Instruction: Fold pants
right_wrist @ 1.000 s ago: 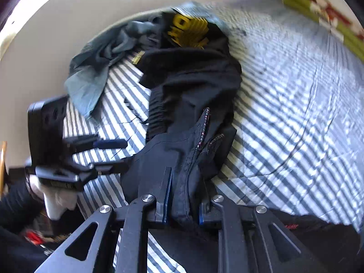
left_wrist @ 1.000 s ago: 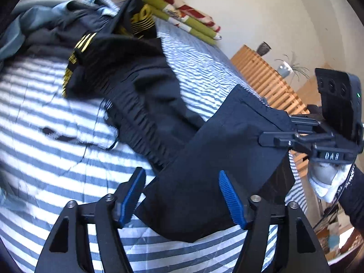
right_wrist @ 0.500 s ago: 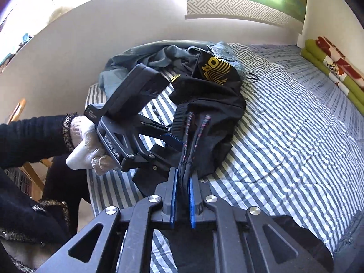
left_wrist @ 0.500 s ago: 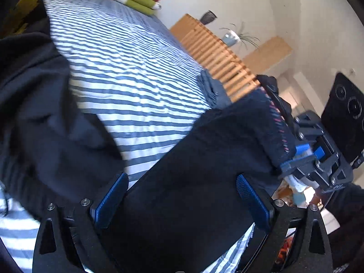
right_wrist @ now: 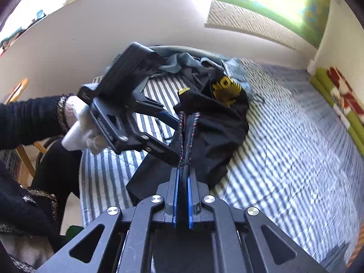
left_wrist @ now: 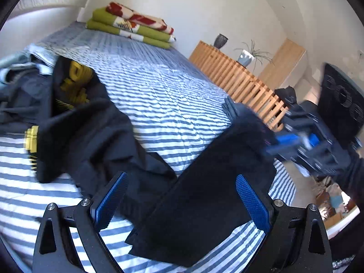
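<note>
Bed [left_wrist: 173,104], blue-and-white striped cover: bears dark clothes heap [left_wrist: 75,122] with yellow lettering at one end, folded green-red blanket [left_wrist: 134,26] at the other. Black pants [left_wrist: 204,195]: raised above the cover, one edge between the right gripper [right_wrist: 182,195] pads. Right gripper: jaws closing, clamped on that edge. Left gripper [left_wrist: 182,204]: jaws wide apart, pants fabric lying between, pads not pressing.

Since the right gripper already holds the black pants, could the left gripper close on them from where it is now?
Probably yes: the left gripper is wide open, the black pants lie between its pads, and nothing blocks it.
</note>
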{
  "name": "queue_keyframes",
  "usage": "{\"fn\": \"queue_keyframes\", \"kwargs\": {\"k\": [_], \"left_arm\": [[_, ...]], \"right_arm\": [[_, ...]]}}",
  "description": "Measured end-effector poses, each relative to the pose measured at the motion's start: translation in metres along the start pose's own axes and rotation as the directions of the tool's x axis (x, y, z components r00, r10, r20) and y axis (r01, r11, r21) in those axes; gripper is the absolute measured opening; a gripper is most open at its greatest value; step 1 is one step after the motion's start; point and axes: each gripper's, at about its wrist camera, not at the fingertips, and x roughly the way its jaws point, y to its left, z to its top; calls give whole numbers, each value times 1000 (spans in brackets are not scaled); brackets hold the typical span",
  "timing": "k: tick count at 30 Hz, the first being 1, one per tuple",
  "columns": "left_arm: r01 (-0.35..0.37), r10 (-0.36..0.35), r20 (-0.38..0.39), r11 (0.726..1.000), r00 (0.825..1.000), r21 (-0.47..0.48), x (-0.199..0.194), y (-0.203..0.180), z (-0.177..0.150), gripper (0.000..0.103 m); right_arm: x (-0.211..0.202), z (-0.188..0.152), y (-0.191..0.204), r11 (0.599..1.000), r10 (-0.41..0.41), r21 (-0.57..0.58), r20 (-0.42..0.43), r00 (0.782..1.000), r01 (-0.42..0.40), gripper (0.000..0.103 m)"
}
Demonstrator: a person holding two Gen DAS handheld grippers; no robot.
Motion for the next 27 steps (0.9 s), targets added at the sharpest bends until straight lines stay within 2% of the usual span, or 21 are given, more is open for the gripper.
{"fn": "queue_keyframes", "kwargs": {"k": [2, 3, 5, 6, 8, 10, 11, 12, 15, 17, 18, 21, 23, 25, 26, 27], "left_arm": [[-45, 46, 11, 999, 999, -22, -17, 9, -8, 97], [-62, 62, 6, 997, 998, -34, -21, 13, -11, 97], [-128, 128, -12, 990, 992, -52, -20, 22, -17, 97], [-147, 146, -28, 987, 989, -62, -17, 27, -20, 97], [-156, 151, -59, 982, 987, -103, -7, 38, -28, 97], [-160, 150, -80, 977, 986, -140, -2, 49, -35, 97], [-161, 146, -99, 973, 984, -166, 3, 56, -40, 97], [-159, 139, -111, 968, 984, -195, 8, 62, -44, 97], [-108, 70, -135, 947, 988, -301, 18, 81, -59, 97], [-72, 20, -138, 918, 990, -390, 24, 95, -68, 97], [-57, -4, -138, 901, 990, -431, 27, 100, -72, 97], [-9, -61, -129, 876, 990, -482, 34, 109, -69, 97], [13, -95, -136, 862, 986, -506, 36, 114, -65, 96], [0, -88, -143, 852, 986, -523, 33, 118, -63, 96], [-7, -78, -142, 853, 987, -521, 29, 119, -62, 96], [-9, -75, -140, 855, 987, -519, 28, 118, -64, 96]], "right_arm": [[20, 11, -13, 999, -27, -25, 16, 1000, 27, 6], [42, 16, -24, 995, -91, -43, -2, 996, 91, 7], [91, 20, -51, 979, -203, -12, -103, 974, 203, 18], [122, 19, -71, 966, -242, 46, -181, 953, 254, 19], [144, 18, -87, 948, -273, 97, -233, 933, 302, 19], [137, 16, -94, 942, -252, 173, -200, 947, 287, 21], [124, 14, -97, 932, -232, 242, -176, 957, 270, 26], [111, 10, -98, 921, -208, 301, -153, 966, 246, 27], [78, -4, -85, 894, -84, 433, -79, 993, 110, 27], [71, -16, -64, 888, -5, 459, -46, 999, 26, 27], [74, -24, -51, 886, 16, 464, -50, 999, 8, 27], [113, -42, -29, 888, 26, 456, -169, 985, 55, 27], [146, -57, -23, 899, -58, 399, -298, 953, 179, 27], [163, -71, -30, 880, -117, 387, -386, 915, 276, 27], [163, -75, -35, 868, -101, 419, -378, 920, 267, 27], [161, -76, -39, 859, -123, 418, -390, 912, 295, 25]]}}
